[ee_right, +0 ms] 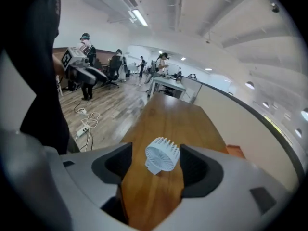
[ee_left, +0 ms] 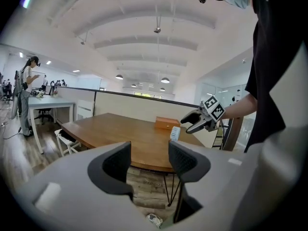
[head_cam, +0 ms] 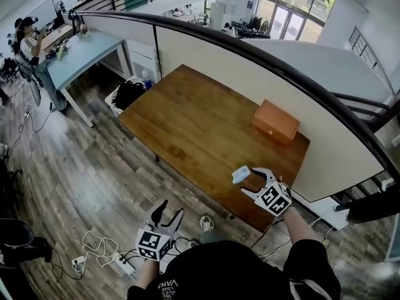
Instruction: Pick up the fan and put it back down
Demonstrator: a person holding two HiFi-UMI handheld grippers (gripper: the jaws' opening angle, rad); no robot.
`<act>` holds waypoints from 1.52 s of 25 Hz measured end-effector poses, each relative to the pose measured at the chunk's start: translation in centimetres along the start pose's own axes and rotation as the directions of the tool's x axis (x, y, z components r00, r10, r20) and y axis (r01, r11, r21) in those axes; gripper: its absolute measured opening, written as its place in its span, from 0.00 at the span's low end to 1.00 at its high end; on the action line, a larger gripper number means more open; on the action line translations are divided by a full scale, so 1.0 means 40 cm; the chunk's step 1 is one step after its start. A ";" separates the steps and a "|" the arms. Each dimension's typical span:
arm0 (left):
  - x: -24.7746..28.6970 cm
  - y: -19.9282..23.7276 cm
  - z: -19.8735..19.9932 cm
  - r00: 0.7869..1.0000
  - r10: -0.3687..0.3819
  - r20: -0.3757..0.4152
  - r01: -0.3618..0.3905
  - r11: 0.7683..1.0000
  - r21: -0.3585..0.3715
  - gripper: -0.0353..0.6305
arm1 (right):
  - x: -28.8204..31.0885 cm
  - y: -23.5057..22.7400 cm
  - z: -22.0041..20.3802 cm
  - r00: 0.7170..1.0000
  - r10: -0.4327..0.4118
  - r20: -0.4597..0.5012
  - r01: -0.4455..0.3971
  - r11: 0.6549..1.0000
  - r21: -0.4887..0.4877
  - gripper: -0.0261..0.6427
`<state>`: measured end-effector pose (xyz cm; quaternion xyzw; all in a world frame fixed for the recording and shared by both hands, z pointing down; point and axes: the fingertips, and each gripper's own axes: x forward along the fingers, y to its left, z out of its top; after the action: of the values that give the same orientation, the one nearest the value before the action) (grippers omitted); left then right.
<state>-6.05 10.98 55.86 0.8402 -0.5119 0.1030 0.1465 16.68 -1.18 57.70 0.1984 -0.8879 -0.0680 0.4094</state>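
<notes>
On the near right part of the wooden bench [head_cam: 200,124], seen from the head view, a small white fan [head_cam: 241,174] stands just off the tips of the right gripper [head_cam: 252,181]; an orange box [head_cam: 275,121] sits farther back, well apart. Nearer, the left gripper [head_cam: 167,212] hangs over the floor, off the bench's near edge. From the left gripper view, its jaws stand wide with nothing between them. From the right gripper view, the fan stands upright on the bench between the wide-spread jaws, a clear gap at the left pad.
</notes>
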 end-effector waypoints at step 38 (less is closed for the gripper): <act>0.553 0.457 0.164 0.967 -0.224 -0.123 0.228 0.973 0.021 0.40 | 0.365 -0.324 0.206 0.988 0.155 -0.013 -0.155 0.987 0.032 0.34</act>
<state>-12.12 -17.59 59.43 0.8877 -0.4013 0.1448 0.1732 5.75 -19.30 58.82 0.1356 -0.8985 -0.0207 0.4170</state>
